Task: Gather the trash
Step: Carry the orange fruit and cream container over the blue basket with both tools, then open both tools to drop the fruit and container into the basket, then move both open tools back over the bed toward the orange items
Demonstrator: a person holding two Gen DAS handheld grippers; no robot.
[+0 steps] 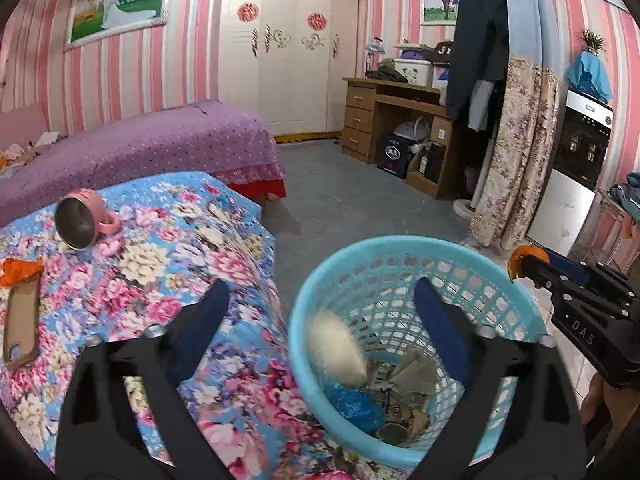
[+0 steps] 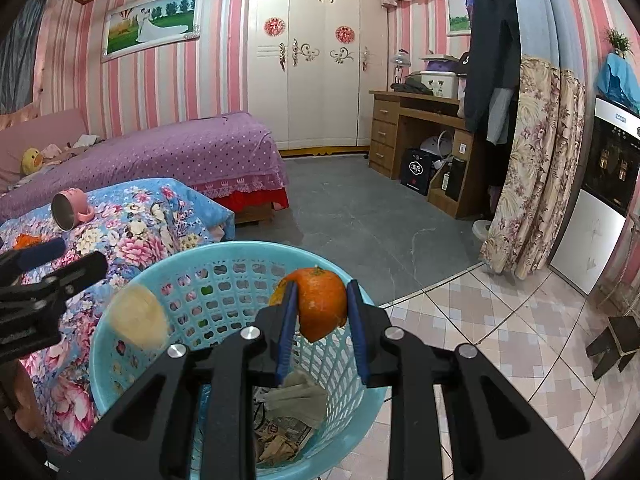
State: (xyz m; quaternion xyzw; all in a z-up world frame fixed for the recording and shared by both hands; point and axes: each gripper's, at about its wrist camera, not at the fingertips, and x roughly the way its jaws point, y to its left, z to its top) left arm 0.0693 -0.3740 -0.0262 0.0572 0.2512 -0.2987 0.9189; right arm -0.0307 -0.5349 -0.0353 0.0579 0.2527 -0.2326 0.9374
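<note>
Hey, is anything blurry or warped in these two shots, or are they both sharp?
Left wrist view: a pale piece of trash is motion-smeared inside the blue basket; the rest looks sharp. Right wrist view: the same pale piece is blurred, while the orange peel in the right gripper is crisp. Both views bow the walls, fisheye-style.

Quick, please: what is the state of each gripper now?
Left gripper: open, holding nothing; a pale blurred piece is at the basket.
Right gripper: closed on orange peel.
</note>
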